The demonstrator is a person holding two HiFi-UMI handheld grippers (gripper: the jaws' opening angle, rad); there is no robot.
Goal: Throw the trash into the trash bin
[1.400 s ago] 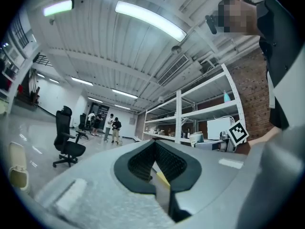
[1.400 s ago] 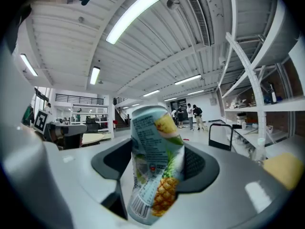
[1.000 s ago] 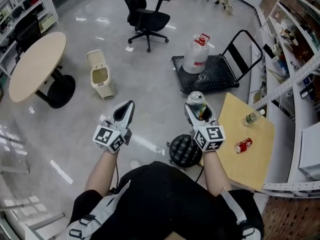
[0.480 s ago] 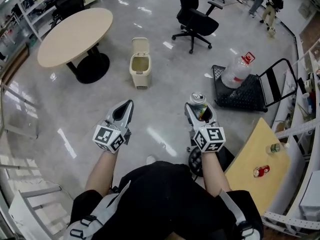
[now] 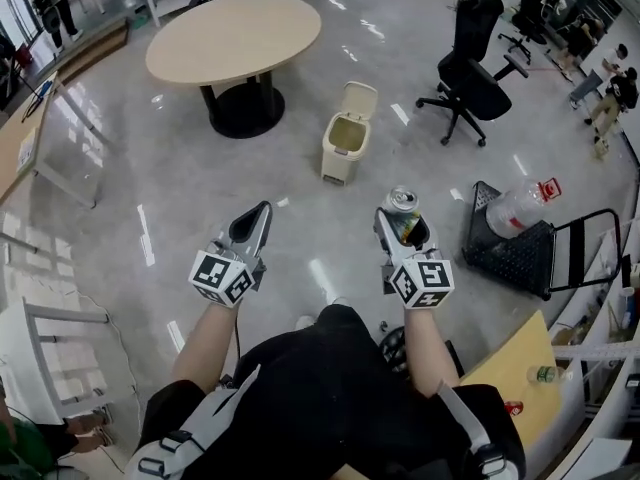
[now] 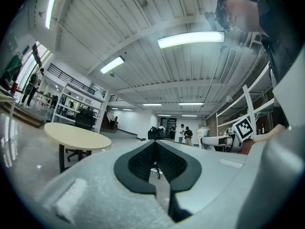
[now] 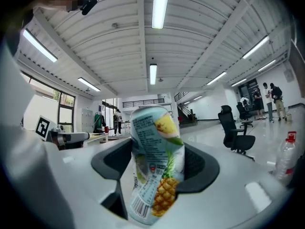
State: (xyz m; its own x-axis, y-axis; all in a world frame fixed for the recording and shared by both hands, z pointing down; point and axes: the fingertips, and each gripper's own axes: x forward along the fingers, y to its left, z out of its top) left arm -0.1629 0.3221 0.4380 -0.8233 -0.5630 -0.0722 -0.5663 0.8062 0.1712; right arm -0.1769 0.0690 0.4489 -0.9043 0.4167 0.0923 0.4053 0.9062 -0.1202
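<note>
1. Glossy grey floor (image 5: 150, 198) runs across a big open workroom, with a round beige table (image 5: 235, 33) on a black pedestal at the far side.
2. Just off that table stands the trash bin (image 5: 345, 148), small and cream-coloured. Its lid is tipped up and its mouth is open. It is on the floor, well ahead of both grippers.
3. A black office chair (image 5: 470, 63) sits to the right of the bin. Nearer, a black platform cart (image 5: 520, 258) carries a large clear water jug (image 5: 520, 206) lying on its side.
4. The person holds both grippers out level in front of the body, side by side and apart.
5. The right gripper (image 5: 403, 224) is clamped on the trash, a drink can (image 5: 402, 200) with a pineapple printed on its label. The can stands roughly upright between the dark pads, its silver top poking above them.
6. The left gripper (image 5: 258, 214) is clenched. Its jaws meet at the tip and nothing sits in the hollow between them.
7. At the lower right, a wooden tabletop (image 5: 505, 368) holds a green bottle (image 5: 545, 374) and a small red can (image 5: 513, 407), both lying down.
</note>
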